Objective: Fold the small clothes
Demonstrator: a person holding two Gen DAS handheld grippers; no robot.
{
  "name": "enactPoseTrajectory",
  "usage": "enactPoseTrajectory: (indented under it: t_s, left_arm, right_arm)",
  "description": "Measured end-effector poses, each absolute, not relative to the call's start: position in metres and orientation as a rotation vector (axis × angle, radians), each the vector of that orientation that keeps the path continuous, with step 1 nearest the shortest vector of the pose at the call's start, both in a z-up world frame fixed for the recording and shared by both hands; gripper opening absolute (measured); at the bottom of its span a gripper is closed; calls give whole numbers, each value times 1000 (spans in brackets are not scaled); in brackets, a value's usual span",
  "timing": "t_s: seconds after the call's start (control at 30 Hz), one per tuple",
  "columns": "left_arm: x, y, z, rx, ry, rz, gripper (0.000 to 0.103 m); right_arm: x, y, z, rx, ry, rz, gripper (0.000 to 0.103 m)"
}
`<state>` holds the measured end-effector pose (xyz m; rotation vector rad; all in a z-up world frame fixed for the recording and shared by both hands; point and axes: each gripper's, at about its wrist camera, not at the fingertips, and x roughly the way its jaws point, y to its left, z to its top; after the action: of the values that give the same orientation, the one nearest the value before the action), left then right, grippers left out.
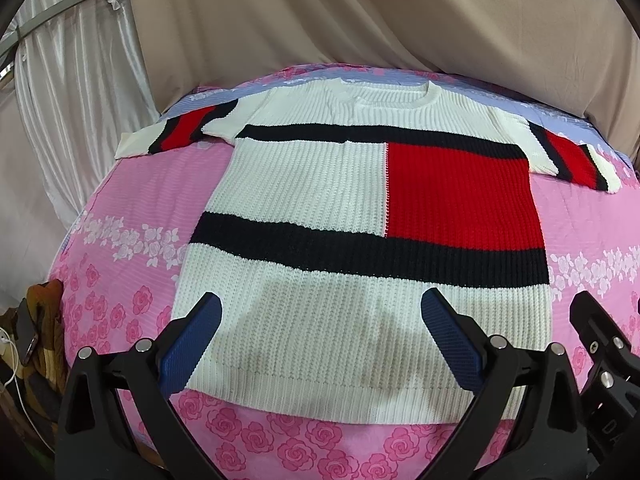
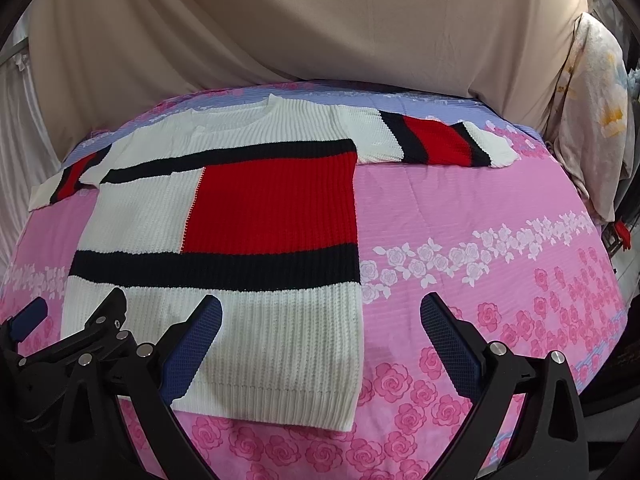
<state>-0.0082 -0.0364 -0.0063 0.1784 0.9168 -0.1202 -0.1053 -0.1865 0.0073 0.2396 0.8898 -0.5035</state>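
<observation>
Black claw (image 1: 320, 322) frames, blue ribbed pads (image 1: 188, 344), silver screws

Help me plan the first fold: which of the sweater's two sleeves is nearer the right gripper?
The sleeve beside the red block: it stretches over the pink bedsheet ahead of the right gripper; the other sleeve lies far left.

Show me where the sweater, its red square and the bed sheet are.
sweater (image 1: 320, 320): left wrist view, white lower body.
red square (image 2: 276, 204): right wrist view, middle of the panel.
bed sheet (image 2: 460, 216): right wrist view, bare pink part.
</observation>
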Motion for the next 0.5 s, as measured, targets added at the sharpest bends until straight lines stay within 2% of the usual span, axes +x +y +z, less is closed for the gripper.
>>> enactPoseTrajectory:
  t_s: [0.5]
  left_arm:
    - [-8,-38,-10,180,920,-124,98]
  right_arm:
    - [-103,-188,5,245,895,-502,98]
